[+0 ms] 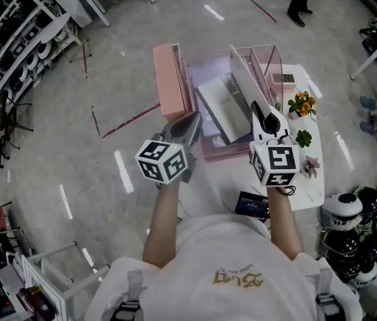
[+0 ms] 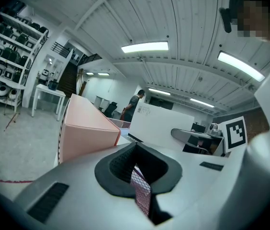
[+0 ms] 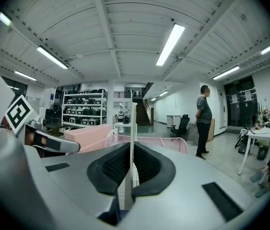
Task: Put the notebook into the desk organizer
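The right gripper (image 3: 131,153) is clamped on the near edge of the notebook (image 1: 247,79). The notebook stands edge-on between the pads and is held upright over the right part of the pink mesh desk organizer (image 1: 274,62). It is not yet seated inside. Just beside it, a white book (image 1: 216,109) leans in the middle of the organizer.

The left gripper (image 2: 136,150) is closed on the organizer's mesh at its near left corner (a handy anchor, I judge, since the mesh frame looks light).

To do this well, I would lower the notebook straight down, with its cover parallel to the side wall and clear of the white book. I would let go only once its bottom edge rests on the organizer's floor, with the left gripper steadying the frame throughout.
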Motion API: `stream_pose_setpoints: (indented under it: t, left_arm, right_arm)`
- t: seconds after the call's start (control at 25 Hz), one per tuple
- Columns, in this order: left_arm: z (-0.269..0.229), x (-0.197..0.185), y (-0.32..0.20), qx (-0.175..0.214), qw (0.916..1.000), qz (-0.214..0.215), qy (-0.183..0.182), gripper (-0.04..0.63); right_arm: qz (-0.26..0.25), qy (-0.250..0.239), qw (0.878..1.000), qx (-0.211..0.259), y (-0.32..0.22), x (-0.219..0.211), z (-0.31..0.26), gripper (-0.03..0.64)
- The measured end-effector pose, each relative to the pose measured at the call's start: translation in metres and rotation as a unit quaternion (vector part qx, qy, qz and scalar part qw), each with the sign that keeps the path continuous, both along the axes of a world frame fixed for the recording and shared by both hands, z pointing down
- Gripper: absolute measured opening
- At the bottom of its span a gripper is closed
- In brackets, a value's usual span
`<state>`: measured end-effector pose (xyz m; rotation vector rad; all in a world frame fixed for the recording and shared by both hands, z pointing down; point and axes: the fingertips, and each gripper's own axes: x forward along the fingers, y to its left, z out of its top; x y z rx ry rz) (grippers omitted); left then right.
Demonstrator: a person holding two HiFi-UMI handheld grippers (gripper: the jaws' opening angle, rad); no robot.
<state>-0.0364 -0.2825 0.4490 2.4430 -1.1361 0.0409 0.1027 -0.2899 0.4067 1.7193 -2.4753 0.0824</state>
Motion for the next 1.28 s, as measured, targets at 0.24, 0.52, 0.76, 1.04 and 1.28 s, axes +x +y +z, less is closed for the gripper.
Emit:
stream_pose_setpoints:
  t: [0.24, 0.52, 0.76, 1.04, 1.28]
  left_arm:
    - [0.001, -0.002, 0.000, -0.002, 1.0000, -0.002, 0.002, 0.017]
    - [-0.001, -0.006, 0.001, 0.001, 1.0000, -0.006, 0.004, 0.017]
    - [-0.002, -0.008, 0.003, 0.002, 0.9999, -0.009, 0.006, 0.017]
    - [-0.001, -0.011, 0.004, -0.002, 0.9999, -0.012, 0.007, 0.017]
    - [-0.001, -0.013, 0.004, -0.001, 0.9998, -0.017, 0.007, 0.017]
  right_arm:
    - [-0.017, 0.005, 1.000, -0.006, -0.002, -0.008, 0.003, 0.018]
    - [-0.035, 0.041, 0.998, -0.012, -0.003, -0.023, 0.005, 0.018]
    - [-0.047, 0.077, 0.996, -0.013, -0.003, -0.039, 0.010, 0.018]
    - [-0.055, 0.114, 0.992, -0.014, -0.005, -0.049, 0.015, 0.020]
    - [-0.057, 0.154, 0.986, -0.018, -0.003, -0.055, 0.023, 0.023]
